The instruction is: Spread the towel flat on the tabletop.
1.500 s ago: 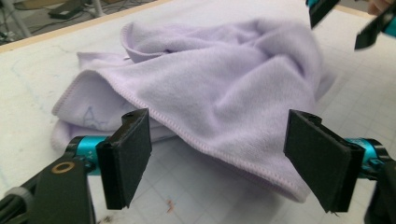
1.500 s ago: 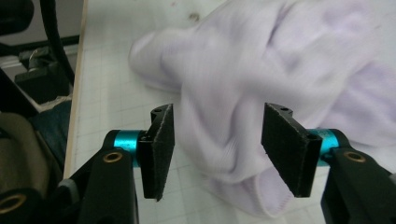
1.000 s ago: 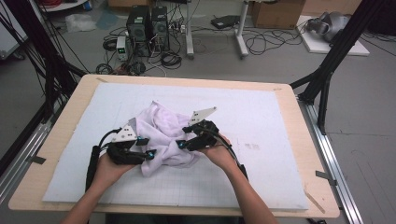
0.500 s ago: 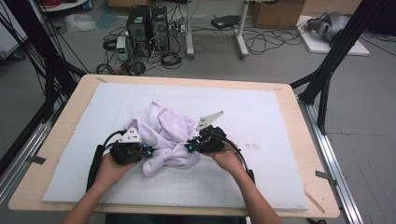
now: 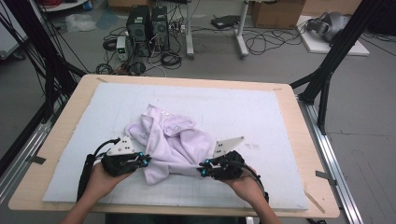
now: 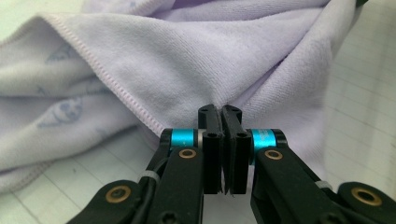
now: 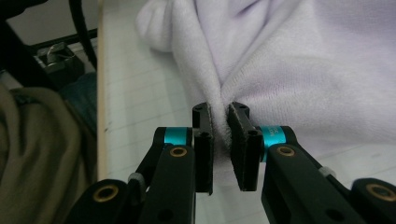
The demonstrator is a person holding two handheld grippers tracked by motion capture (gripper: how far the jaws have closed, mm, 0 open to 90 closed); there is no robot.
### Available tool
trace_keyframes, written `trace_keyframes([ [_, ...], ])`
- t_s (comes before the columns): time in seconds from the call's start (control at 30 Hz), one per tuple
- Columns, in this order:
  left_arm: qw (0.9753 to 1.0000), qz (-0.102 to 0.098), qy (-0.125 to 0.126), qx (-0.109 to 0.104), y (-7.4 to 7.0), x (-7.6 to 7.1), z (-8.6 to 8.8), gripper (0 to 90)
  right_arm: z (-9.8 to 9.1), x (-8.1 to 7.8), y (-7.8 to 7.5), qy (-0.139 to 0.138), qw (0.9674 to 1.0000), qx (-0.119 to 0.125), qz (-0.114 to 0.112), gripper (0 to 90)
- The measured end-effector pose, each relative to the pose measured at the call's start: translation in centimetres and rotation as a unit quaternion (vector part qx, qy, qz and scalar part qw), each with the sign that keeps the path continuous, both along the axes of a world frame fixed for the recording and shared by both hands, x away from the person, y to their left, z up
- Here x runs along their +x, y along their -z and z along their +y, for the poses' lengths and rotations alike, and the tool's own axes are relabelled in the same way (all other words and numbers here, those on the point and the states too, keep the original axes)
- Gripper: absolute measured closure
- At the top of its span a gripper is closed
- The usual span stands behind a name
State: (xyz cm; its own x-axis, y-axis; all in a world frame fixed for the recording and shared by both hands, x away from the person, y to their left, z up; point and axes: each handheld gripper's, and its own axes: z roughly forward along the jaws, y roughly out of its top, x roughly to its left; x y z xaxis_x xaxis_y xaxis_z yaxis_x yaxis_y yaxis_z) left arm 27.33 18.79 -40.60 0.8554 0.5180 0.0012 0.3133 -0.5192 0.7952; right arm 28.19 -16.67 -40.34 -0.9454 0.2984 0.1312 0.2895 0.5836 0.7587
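A crumpled pale lilac towel (image 5: 173, 140) lies on the white mat in the middle of the table. My left gripper (image 5: 144, 161) is at its near left side, shut on a thin fold of the towel (image 6: 187, 60); the black pads (image 6: 210, 126) meet on the cloth. At the towel's near right side my right gripper (image 5: 201, 170) has just been closing and is shut on a thick fold of the towel (image 7: 303, 70), which is pinched between its pads (image 7: 203, 126). The near edge of the cloth runs between the two grippers.
The white gridded mat (image 5: 252, 107) covers most of the wooden table (image 5: 306, 140). Black frame posts (image 5: 327, 70) stand at both far corners. Computer cases (image 5: 147, 23) and cables lie on the floor beyond. The person's clothing (image 7: 37, 154) is near the table's front edge.
Both grippers have closed on the towel. The right one has drawn back toward the near edge and to the right, pulling cloth with it. The left one shifted slightly nearer.
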Motion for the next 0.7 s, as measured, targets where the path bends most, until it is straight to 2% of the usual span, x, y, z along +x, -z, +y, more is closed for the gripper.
trace_keyframes([
  [0.1,0.9999,0.0,0.0,0.011,0.3,-0.9,0.5,86.9,0.4,-0.7,1.1,-0.015,0.9998,-0.012,0.011,76.9],
  [0.17,0.9999,0.0,-0.008,0.01,0.3,-1.2,1.1,85.2,0.5,-0.8,0.6,-0.018,0.9998,-0.009,0.009,67.3],
  [0.2,0.9999,-0.001,-0.014,0.006,0.2,-1.2,1.5,80.9,0.4,-0.7,0.3,-0.015,0.9999,-0.005,0.005,63.8],
  [0.27,0.9997,-0.001,-0.025,-0.006,-0.2,-1.1,2.1,68.6,0.1,-0.4,-0.9,0.0,0.9999,0.004,-0.01,55.1],
  [0.37,0.9992,-0.004,-0.034,-0.02,-0.8,-0.5,2.0,56.5,0.0,1.2,-2.4,0.03,0.9984,0.0,-0.047,46.9],
  [0.47,0.9993,-0.006,-0.03,-0.023,-0.9,0.5,1.0,51.5,0.6,3.1,-2.7,0.051,0.9969,0.002,-0.06,40.5],
  [0.53,0.9995,0.001,-0.026,-0.017,-0.4,1.4,0.0,48.4,1.3,4.4,-2.2,0.061,0.9957,-0.017,-0.068,39.2],
  [0.6,0.9996,0.009,-0.026,-0.009,0.2,2.2,-0.7,47.3,2.0,5.6,-1.1,0.063,0.9953,-0.034,-0.066,39.3],
  [0.67,0.9996,0.018,-0.024,0.001,0.9,3.0,-1.3,48.1,2.5,6.6,0.3,0.064,0.9946,-0.065,-0.049,42.5],
  [0.7,0.9995,0.023,-0.023,0.003,1.2,3.3,-1.6,50.2,2.6,6.8,0.7,0.064,0.9944,-0.074,-0.041,47.3],
])
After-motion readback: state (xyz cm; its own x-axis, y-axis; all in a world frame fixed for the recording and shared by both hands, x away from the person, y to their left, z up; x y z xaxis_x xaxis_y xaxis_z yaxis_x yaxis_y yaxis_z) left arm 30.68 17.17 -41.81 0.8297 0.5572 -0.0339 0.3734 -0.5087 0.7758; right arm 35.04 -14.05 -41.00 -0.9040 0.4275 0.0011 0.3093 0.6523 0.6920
